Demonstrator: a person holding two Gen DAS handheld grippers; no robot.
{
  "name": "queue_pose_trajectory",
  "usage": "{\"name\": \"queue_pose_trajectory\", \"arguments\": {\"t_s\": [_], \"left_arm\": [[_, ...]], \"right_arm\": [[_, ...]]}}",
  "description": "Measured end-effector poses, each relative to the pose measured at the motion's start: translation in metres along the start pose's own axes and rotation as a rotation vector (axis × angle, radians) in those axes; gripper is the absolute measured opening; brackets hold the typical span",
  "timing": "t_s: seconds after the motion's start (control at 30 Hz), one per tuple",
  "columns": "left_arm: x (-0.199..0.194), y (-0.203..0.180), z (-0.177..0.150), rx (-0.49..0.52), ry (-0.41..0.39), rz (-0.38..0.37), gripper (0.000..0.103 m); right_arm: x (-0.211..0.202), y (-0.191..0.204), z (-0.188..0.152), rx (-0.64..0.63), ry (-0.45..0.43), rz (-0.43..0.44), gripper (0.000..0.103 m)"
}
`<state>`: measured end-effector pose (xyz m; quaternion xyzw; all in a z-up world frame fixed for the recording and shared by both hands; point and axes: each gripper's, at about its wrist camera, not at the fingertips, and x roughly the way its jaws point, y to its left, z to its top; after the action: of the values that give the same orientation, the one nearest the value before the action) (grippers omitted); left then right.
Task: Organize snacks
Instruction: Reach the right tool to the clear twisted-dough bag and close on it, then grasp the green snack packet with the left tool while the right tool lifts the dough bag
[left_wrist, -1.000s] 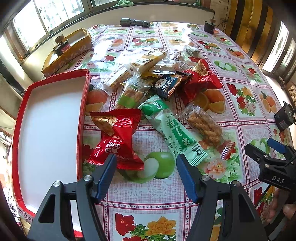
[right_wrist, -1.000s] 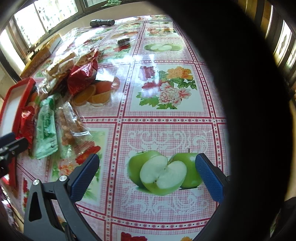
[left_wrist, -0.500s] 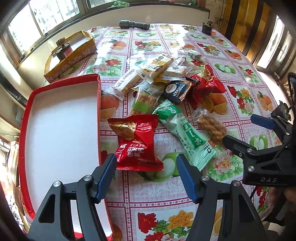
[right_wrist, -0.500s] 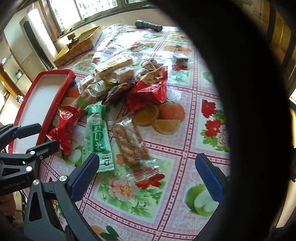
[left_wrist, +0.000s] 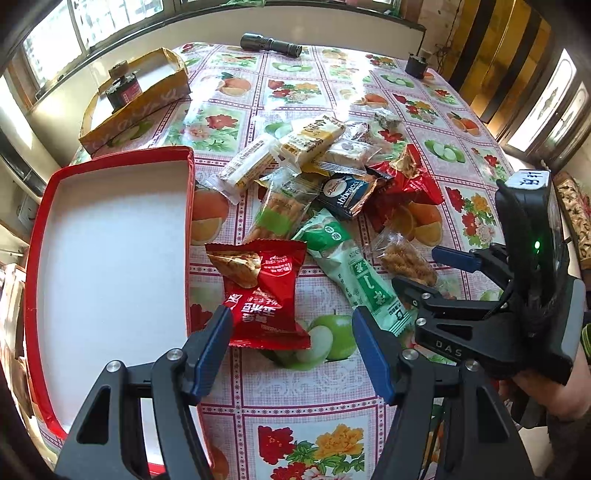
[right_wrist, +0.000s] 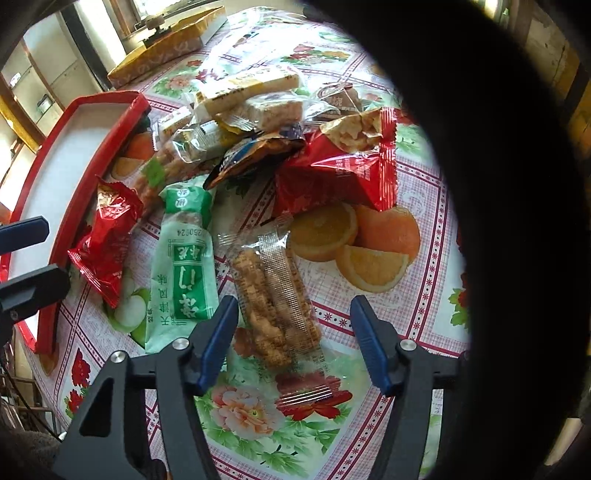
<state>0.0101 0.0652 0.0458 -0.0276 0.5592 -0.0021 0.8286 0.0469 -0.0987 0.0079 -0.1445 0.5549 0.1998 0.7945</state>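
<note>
A heap of wrapped snacks (left_wrist: 325, 177) is spread across the middle of the left wrist view. At its near edge a red packet (left_wrist: 264, 291) is laid flat, just beside the rim of a red tray with a white floor (left_wrist: 110, 258) at the left. A long green packet (right_wrist: 186, 258) and a clear packet of brown twists (right_wrist: 273, 295) are seen side by side, low in the right wrist view.

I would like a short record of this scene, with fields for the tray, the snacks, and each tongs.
tray: red tray, nothing in the part seen, left of the pile
snacks: heap of packets on the tablecloth, none in the tray yet
left tongs: open, above red packet, not gripping
right tongs: jaws just closing, not yet touching clear twist packet between them
</note>
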Motion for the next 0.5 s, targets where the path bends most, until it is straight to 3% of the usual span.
{"name": "queue_pose_trajectory", "arguments": {"t_s": [0.1, 0.13, 0.33, 0.5], "left_arm": [[0.009, -0.010, 0.005, -0.021, 0.034, -0.010, 0.067], [0.013, -0.014, 0.008, -0.031, 0.052, -0.013, 0.067], [0.041, -0.034, 0.021, -0.161, 0.162, -0.056, 0.067], [0.064, -0.042, 0.029, -0.233, 0.223, -0.027, 0.067]], "right_arm": [[0.001, 0.001, -0.001, -0.039, -0.024, -0.026, 0.038], [0.000, -0.003, -0.002, -0.034, -0.021, -0.033, 0.036], [-0.004, -0.031, -0.012, 0.016, -0.022, -0.020, 0.036], [-0.006, -0.041, -0.014, 0.030, -0.030, 0.003, 0.036]]}}
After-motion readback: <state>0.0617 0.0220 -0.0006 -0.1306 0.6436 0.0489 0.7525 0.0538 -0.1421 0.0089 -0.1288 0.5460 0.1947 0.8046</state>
